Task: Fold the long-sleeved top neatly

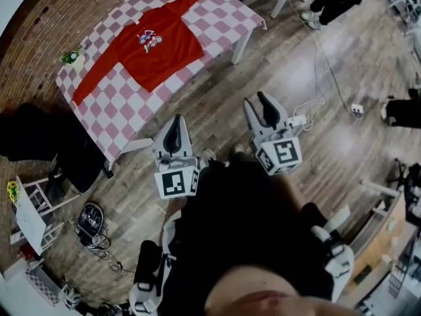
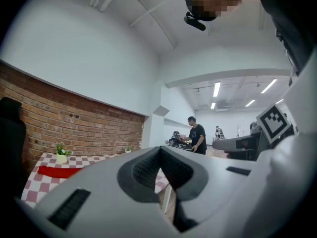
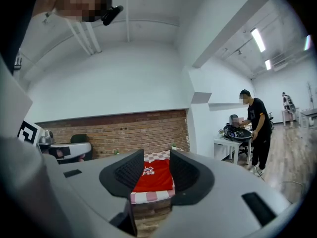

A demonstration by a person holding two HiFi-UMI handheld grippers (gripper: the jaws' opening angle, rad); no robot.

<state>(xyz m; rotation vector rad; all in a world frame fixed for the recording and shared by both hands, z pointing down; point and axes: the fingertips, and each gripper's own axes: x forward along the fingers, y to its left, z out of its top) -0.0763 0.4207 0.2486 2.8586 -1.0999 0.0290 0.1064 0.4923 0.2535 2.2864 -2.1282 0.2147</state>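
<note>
The red long-sleeved top (image 1: 168,56) is lying flat, sleeves spread, on the checkered table (image 1: 223,20), at eleven o'clock from you in the head view. Its chest print (image 1: 150,39) is showing white and blue, too small to read. You are holding your left gripper (image 2: 159,157) with its jaws pressed together, empty. Your right gripper (image 3: 151,168) is standing with its jaws apart, gripping nothing, and the top is showing far off through the gap at twelve o'clock.
</note>
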